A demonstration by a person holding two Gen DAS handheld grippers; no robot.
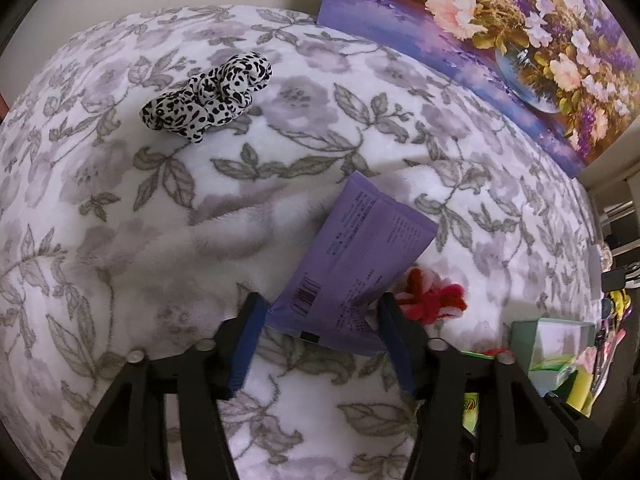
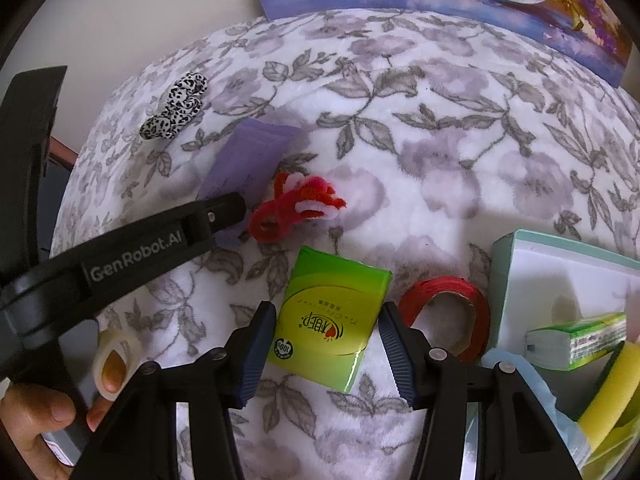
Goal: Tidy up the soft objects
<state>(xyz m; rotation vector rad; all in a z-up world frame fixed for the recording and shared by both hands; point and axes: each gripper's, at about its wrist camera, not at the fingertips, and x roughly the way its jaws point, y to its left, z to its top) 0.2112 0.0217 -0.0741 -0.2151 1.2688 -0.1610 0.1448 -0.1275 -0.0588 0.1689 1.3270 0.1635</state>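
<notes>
A purple packet (image 1: 360,240) lies on the floral blanket (image 1: 120,220), its near end between the fingers of my left gripper (image 1: 322,316), which stands open around it. A green tissue pack (image 2: 332,312) lies slightly askew between the pads of my right gripper (image 2: 326,320), also open, with thin gaps on both sides. A leopard-print scrunchie (image 1: 208,96) rests far left. Beside the purple packet (image 2: 248,152) lies a red and white fuzzy loop (image 2: 298,208). The left gripper's black body (image 2: 160,240) crosses the right wrist view.
A teal box (image 2: 560,276) at the right holds another green pack (image 2: 576,340), with a yellow sponge (image 2: 612,384) near it. A red tape roll (image 2: 444,316) lies beside the box. A hand (image 2: 32,432) holds a white tape roll (image 2: 116,364). A flower painting (image 1: 500,40) leans behind.
</notes>
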